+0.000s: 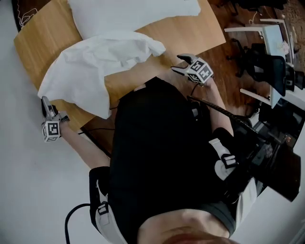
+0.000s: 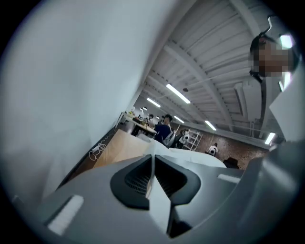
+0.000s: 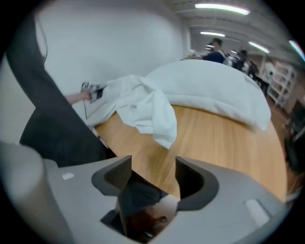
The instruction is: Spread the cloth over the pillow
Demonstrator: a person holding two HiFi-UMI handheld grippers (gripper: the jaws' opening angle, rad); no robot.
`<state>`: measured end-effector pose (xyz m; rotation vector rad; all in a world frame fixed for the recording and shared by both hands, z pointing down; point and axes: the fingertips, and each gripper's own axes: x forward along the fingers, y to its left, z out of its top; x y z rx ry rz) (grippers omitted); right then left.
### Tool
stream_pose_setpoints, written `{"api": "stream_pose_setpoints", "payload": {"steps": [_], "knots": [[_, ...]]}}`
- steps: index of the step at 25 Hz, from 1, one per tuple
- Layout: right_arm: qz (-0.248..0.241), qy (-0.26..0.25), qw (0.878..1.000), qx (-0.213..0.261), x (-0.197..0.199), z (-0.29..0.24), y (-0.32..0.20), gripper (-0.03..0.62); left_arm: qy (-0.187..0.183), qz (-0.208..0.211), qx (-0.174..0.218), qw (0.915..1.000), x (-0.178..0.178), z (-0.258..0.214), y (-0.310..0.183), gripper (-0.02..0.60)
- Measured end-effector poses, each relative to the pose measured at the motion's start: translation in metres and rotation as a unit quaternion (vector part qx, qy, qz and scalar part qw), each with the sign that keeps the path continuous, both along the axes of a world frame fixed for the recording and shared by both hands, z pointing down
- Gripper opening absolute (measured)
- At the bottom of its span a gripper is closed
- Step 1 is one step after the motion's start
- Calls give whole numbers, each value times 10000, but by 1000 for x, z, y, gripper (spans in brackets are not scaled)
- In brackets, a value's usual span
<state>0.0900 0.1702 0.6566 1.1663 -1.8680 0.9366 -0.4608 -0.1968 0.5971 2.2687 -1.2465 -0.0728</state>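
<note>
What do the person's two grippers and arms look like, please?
Both the left gripper and right gripper have grey jaws with dark ridged pads and a white cube bearing black square markers. The forearms are bare below a black top.

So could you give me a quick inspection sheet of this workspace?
Surface: wooden table, bare wood showing.
Job's things: white pillow at the far end; white cloth crumpled in front of it, draping past the table's edge.
Clutter: nothing seen.
Claws: left claw shut on the cloth's edge; right claw open, empty, by the near edge.
Cables: black cable looping beside the person.
Surroundings: office chair and desk to the right.
</note>
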Motion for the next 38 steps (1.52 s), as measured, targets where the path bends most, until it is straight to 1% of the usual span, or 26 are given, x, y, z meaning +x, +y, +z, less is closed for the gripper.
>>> {"api": "stream_pose_setpoints", "payload": {"steps": [1,3,5,7,8,9,10,11,12,13,14,15,16,19,20,21,22,25,28,29,30,31,33,35,36,38], "knots": [[560,-456,9973,126,11,-1,0,291,59,1,267,9996,-2,-20,13,28],[1556,-1339,9767,627,41,-9,-20,290,138,10,814,9966,-1,-61,43,27],[2283,-2328,9376,1210,74,-16,-63,265,359,64,1244,9916,8,-92,74,26],[2730,-3202,8972,1339,91,-11,-105,255,407,165,1533,9872,22,-116,105,26],[2683,-3361,8952,1168,86,-5,-117,251,410,191,1651,9852,28,-129,118,26],[2289,-3297,9110,948,71,-3,-121,231,504,185,1760,9829,32,-143,130,26],[1517,-3094,9357,759,43,-6,-115,194,683,121,1870,9799,32,-157,140,26],[474,-2817,9562,641,8,-13,-100,170,895,-24,1998,9757,29,-171,148,26],[-629,-2512,9641,593,-28,-21,-78,170,1102,-241,2144,9702,23,-186,155,26],[-1542,-2271,9598,590,-56,-27,-54,170,1285,-496,2295,9635,14,-199,162,26],[-2088,-2185,9513,613,-73,-30,-33,172,1427,-748,2427,9566,5,-212,170,26],[-2210,-2259,9464,664,-77,-30,-20,170,1515,-965,2520,9509,-2,-223,177,26],[-1960,-2417,9474,743,-68,-27,-17,170,1535,-1122,2570,9475,-6,-232,184,26],[-211,-2576,9607,1013,6,-4,-44,166,1405,-1351,2584,9462,-1,-245,200,26],[204,-2484,9626,1062,29,5,-56,150,1413,-1405,2587,9452,1,-249,204,26],[325,-2381,9648,1069,42,13,-65,150,1430,-1449,2596,9440,2,-252,208,26],[147,-2286,9681,1018,45,20,-70,150,1433,-1479,2606,9432,3,-255,212,26],[-1174,-1872,9730,673,24,39,-65,167,1377,-1531,2616,9430,1,-260,219,26],[-2277,-1353,9631,486,1,59,-57,167,1446,-1570,2637,9407,-5,-257,216,26],[-2552,-1202,9581,499,-5,62,-56,151,1493,-1555,2654,9397,-6,-255,214,26],[-2752,-999,9546,560,-5,62,-57,8,1555,-1538,2682,9382,-4,-255,213,26],[-2817,-741,9543,667,5,55,-60,9,1636,-1528,2724,9358,-3,-256,211,26],[-2532,-106,9608,1122,46,8,-73,8,1829,-1494,2855,9288,-1,-274,205,26],[-2020,715,9588,1866,97,-82,-91,8,1896,-1400,3043,9229,-6,-316,192,26],[-1771,1211,9495,2289,121,-137,-99,8,1823,-1333,3158,9216,-9,-341,184,26],[-1259,2308,9137,3100,165,-248,-109,8,1562,-1137,3398,9204,-8,-384,173,26]]}}
